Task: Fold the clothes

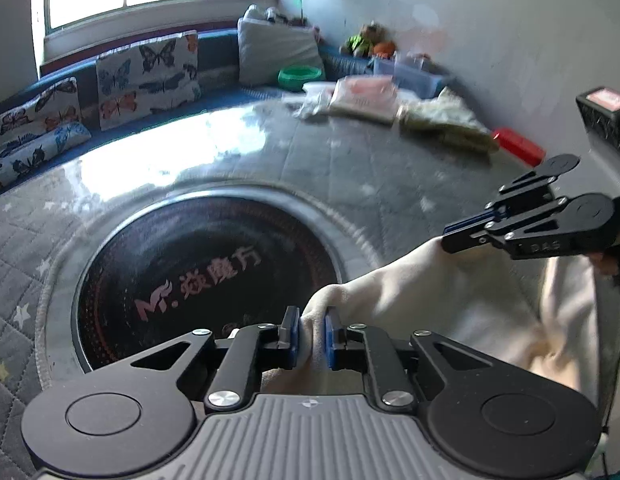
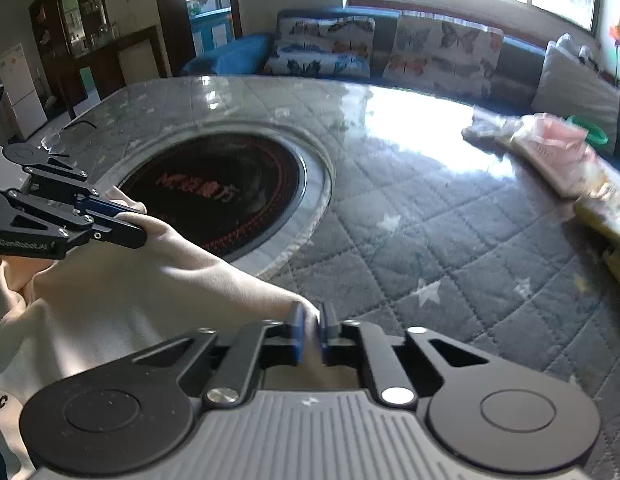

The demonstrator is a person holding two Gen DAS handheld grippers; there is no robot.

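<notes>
Left wrist view: my left gripper (image 1: 312,338) and right gripper (image 1: 450,236) both pinch the cream garment (image 1: 450,292), stretched between them above the desk (image 1: 350,168).

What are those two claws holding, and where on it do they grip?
Both pinch one cream garment: the left claw and the right claw each grip a bunched bit of its upper edge, a stretch of cloth between them.

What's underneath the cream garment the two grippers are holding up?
The cream garment hangs from the left gripper and right gripper over the quilted grey table cover, beside the round black hotplate. What lies directly beneath the cloth is hidden.
</notes>
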